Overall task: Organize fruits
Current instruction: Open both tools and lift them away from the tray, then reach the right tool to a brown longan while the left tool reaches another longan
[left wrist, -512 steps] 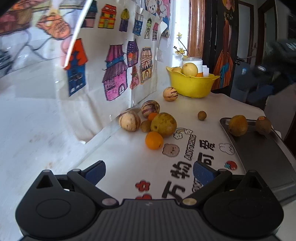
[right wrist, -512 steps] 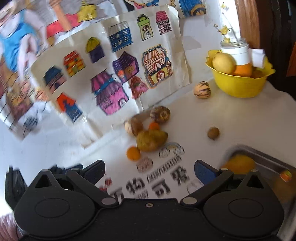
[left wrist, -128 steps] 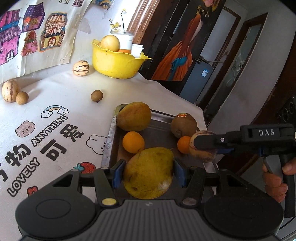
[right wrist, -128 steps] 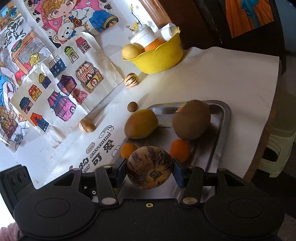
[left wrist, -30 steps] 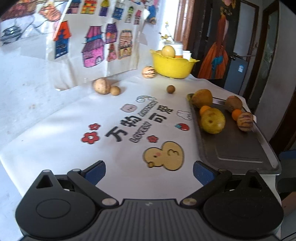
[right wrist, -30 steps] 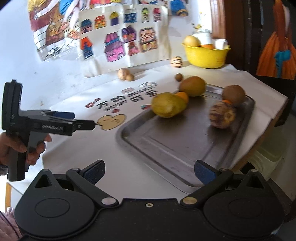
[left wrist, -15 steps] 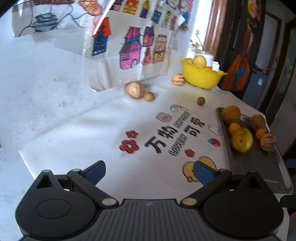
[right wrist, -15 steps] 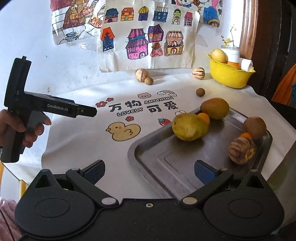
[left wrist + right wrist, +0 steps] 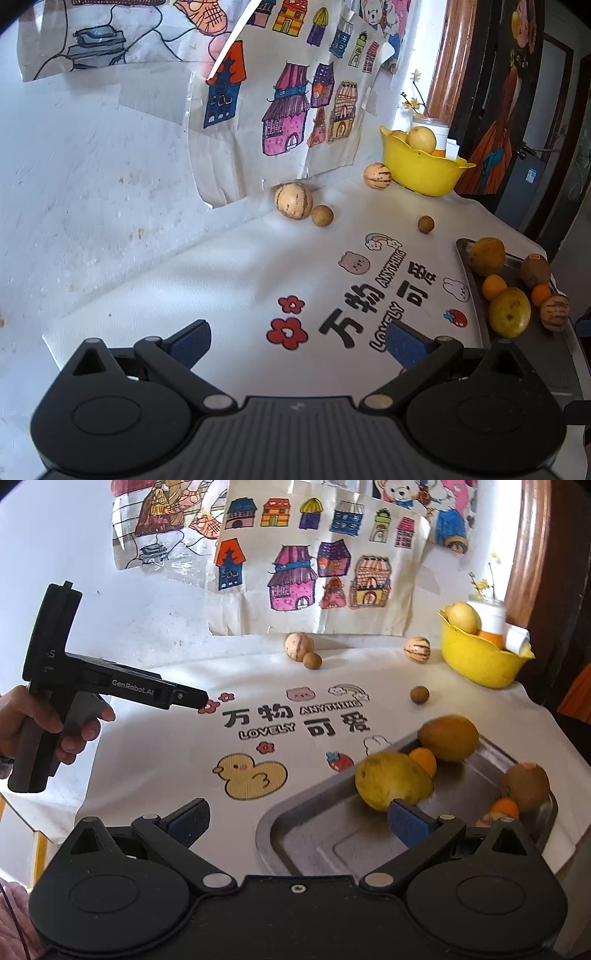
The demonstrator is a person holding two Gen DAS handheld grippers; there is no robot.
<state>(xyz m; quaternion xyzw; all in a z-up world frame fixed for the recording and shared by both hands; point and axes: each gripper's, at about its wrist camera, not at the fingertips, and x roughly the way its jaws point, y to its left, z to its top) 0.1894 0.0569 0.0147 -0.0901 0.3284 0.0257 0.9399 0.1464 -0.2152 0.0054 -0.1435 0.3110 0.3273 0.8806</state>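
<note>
Six fruits are seen on the metal tray point(image 9: 306, 834) at the right of the counter point(image 9: 207, 280): a large yellow fruit point(image 9: 393, 785), a brown-yellow fruit point(image 9: 448, 737), a kiwi point(image 9: 526, 787), two oranges point(image 9: 424, 760) and a striped melon point(image 9: 554, 312). In the right wrist view the melon is mostly hidden behind the claw finger, and the tray's near edge is cut off. Still on the counter by the wall are a pale melon point(image 9: 293, 201), a small brown fruit point(image 9: 322, 215) touching it, another brown fruit point(image 9: 426, 224) and a second striped melon point(image 9: 377, 176) beside the yellow bowl point(image 9: 421, 171), whose contents are partly hidden. The left claw point(image 9: 297, 341) and right claw point(image 9: 297, 821) are spread wide, nothing held.
</note>
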